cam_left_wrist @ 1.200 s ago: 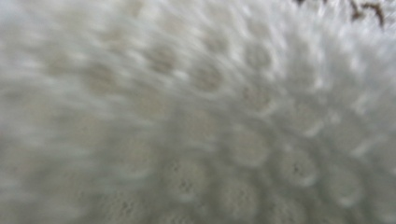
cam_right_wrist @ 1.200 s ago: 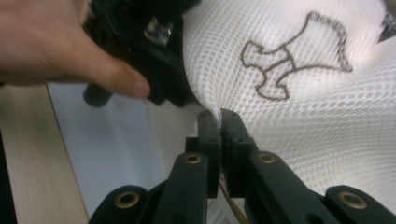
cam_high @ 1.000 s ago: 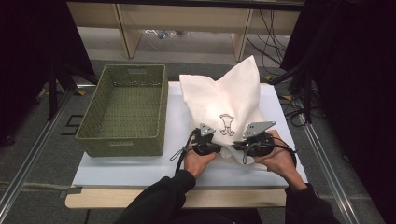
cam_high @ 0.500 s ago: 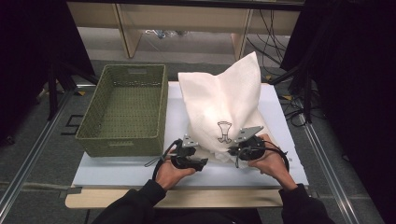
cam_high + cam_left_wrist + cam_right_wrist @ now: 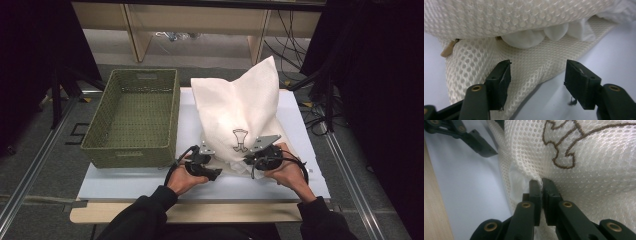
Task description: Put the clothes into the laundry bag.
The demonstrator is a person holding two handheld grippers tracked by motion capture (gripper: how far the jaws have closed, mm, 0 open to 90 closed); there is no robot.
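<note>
A white mesh laundry bag (image 5: 240, 110) with a brown emblem (image 5: 240, 140) stands bulging on the white board (image 5: 150, 180). White cloth (image 5: 524, 41) shows inside its mouth. My right gripper (image 5: 250, 159) is shut on the bag's mesh edge just below the emblem, the fabric pinched between the pads (image 5: 541, 182). My left gripper (image 5: 204, 152) sits at the bag's lower left corner. Its jaws have just been opening and now stand apart (image 5: 537, 75) over the bag's flat lower flap (image 5: 531, 65), not pressing it. One jaw of the left gripper shows at the top left of the right gripper view.
A green woven basket (image 5: 95, 145) stands on the left of the board, its inside bare. Bare board lies in front of the bag toward the wooden table edge (image 5: 225, 212). Cables (image 5: 320, 115) trail off the right side. Shelf legs stand behind.
My left gripper has let go of the bag's edge, opened, and drawn back to the left. The bag's top has gathered into a taller peak. The right gripper keeps its pinch.
</note>
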